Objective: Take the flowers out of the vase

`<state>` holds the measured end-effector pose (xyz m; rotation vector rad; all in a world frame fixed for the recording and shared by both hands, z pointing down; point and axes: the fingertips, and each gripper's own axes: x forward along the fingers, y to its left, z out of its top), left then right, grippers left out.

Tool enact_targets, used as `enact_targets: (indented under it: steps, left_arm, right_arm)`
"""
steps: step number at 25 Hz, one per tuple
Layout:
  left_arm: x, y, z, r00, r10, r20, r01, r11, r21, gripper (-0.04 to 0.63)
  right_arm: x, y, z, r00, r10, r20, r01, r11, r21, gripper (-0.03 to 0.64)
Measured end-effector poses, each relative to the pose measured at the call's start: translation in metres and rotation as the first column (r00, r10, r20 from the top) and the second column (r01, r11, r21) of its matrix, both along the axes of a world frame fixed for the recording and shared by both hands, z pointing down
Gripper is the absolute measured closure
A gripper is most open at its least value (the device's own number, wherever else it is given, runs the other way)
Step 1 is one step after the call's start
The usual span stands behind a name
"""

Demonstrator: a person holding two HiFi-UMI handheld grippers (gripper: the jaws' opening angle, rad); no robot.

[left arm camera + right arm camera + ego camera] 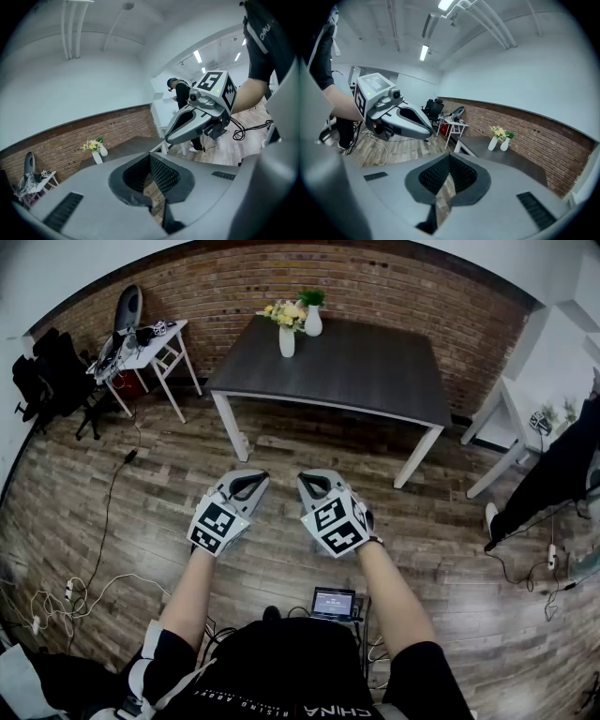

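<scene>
Flowers [286, 312]: a small bunch of yellow & pale blooms w/ green leaves. It stood upright in a slim white vase [287, 341] on the far-left part of a dark-topped table [375, 371], close to the brick wall [394, 282]. A rounder white vase [313, 324] w/ a green sprig sat just beside it, to the right & slightly further back.

The stems were hidden inside the vase. The blooms were too small in every view to count or to tell their kind. In both gripper views the bunch showed only as a tiny yellow-green spot beyond the jaws. The table had white legs, w/ the far ones hidden under the top.

The left gripper [251, 480] & right gripper [314, 482] were held side by side over the wood floor [159, 484], well apart from the table, tips aimed toward it. Each one's jaws were pressed together tip to tip, pinching no object. The ribbed pads met at the front, w/ floor visible thru the hollow behind them.

Left of the table stood a white side table [159, 345] w/ clutter that couldn't be made out, & a black chair [42, 376] near it. Cables [103, 521] trailed over the floor, & a small lit screen [334, 602] sat by the wearer's feet. At the right edge were a white desk [520, 418] & a person in dark clothes [553, 470], cut off by the frame. The wearer's black shirt was cut off at the bottom.
</scene>
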<state>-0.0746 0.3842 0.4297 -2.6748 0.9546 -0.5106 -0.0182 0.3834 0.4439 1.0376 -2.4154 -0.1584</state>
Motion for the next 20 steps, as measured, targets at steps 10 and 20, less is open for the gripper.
enact_targets:
  steps: [10, 20]
  left_arm:
    - [0.005, 0.004, 0.002, 0.999, -0.001, -0.038, 0.000, 0.999, -0.034, 0.592]
    - [0.019, 0.006, 0.003, 0.997, 0.032, -0.065, -0.035, 0.998, -0.043, 0.592]
  right_arm:
    - [0.008, 0.001, 0.004, 1.000, 0.010, -0.007, -0.010, 1.000, -0.014, 0.612]
    - [0.027, 0.001, 0.003, 0.999, 0.048, 0.016, -0.048, 0.998, -0.030, 0.612]
